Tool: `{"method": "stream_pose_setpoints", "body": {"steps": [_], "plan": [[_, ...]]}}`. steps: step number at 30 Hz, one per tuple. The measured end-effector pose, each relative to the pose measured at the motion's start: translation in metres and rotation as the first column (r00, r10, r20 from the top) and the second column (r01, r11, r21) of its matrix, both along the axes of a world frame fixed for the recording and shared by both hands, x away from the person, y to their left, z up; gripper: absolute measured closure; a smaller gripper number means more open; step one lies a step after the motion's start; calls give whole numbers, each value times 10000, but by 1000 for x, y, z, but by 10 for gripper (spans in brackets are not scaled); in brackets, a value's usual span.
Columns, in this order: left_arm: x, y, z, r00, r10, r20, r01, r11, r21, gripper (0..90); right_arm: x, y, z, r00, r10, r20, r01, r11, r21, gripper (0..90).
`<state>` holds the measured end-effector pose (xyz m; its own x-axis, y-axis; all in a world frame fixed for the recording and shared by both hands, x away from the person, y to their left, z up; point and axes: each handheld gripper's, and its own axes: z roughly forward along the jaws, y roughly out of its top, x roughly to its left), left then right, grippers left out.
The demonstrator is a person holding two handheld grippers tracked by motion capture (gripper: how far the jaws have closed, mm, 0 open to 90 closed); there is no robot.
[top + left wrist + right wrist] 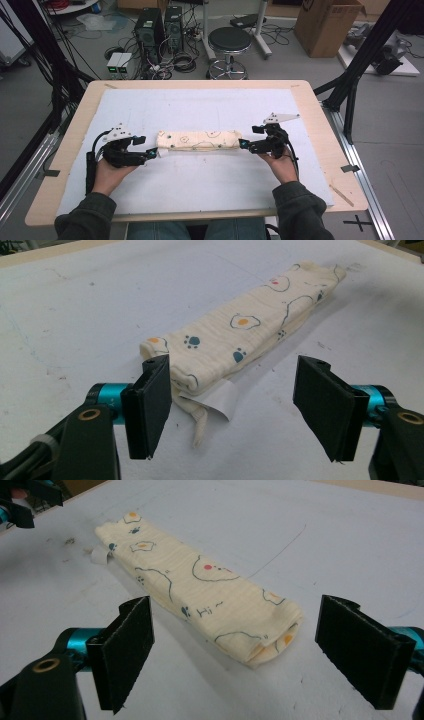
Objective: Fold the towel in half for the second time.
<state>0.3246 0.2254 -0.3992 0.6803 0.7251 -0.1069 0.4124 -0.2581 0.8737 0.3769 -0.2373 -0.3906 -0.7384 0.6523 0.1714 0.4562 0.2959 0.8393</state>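
With both jaws apart, the left gripper (154, 153) at 9 o'clock and right gripper (243, 145) at 3 o'clock flank the folded cloth (198, 140), so next each probably must clamp its end.

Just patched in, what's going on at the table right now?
A person at the table holds a gripper in each hand, one at either end of a folded cream cloth printed with fried eggs and paw prints. The cloth lies flat in a long narrow strip on the white mat, a white tag sticking out at its left end. The left gripper and right gripper both have open jaws facing the cloth's ends, and neither grips it.
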Motion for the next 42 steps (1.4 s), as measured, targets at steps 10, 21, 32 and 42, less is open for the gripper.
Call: {"method": "stream_pose_setpoints", "body": {"steps": [10,21,32,42], "plan": [[-9,5,-4,10000,74,-19,-74,9999,97,314,-12,-8,-6,10000,-16,-24,17,10000,69,149],[-19,6,-9,10000,74,-4,-74,9997,220,294,-22,-18,-15,9998,-149,-116,149,9999,2,127],[-32,11,-10,9999,135,108,-137,9997,207,277,-32,-25,-22,9999,-157,-63,157,9999,-39,125],[-43,16,-12,9998,159,108,-162,9995,279,259,-41,-31,-26,9997,-224,-85,222,9995,-203,125]]}}
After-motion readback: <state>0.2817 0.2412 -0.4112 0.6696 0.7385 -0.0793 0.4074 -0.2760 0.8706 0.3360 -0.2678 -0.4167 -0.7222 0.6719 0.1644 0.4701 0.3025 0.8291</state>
